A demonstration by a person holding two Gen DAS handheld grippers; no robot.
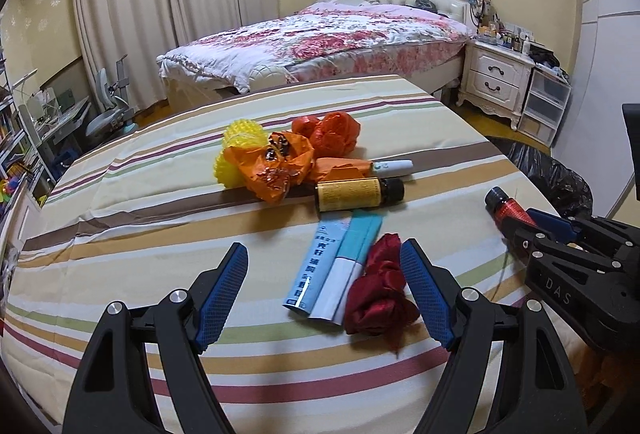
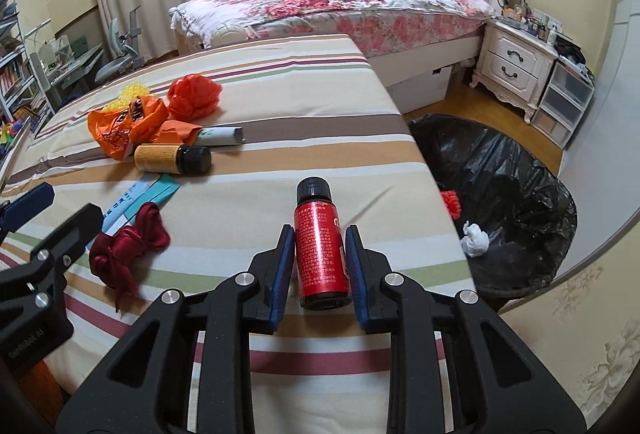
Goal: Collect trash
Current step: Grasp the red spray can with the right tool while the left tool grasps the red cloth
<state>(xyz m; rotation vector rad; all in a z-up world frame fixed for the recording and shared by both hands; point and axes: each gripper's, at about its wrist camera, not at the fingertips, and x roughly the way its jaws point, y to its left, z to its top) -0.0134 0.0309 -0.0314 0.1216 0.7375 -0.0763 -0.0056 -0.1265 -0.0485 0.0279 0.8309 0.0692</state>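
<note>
My right gripper (image 2: 320,234) is shut on a red bottle (image 2: 320,254) with a black cap, held above the striped table (image 2: 280,114) near its right edge. The bottle also shows in the left wrist view (image 1: 510,210). My left gripper (image 1: 324,254) is open over a blue-and-white box (image 1: 332,266) and a dark red cloth scrap (image 1: 378,290). Further back lie a yellow-labelled dark bottle (image 1: 356,194), a white tube (image 1: 392,167), orange plastic bags (image 1: 276,162) and yellow foam netting (image 1: 240,138).
A bin lined with a black bag (image 2: 500,202) stands on the floor right of the table, holding a white wad (image 2: 474,240) and something red. A bed (image 2: 340,2) and a white nightstand (image 2: 516,62) lie beyond.
</note>
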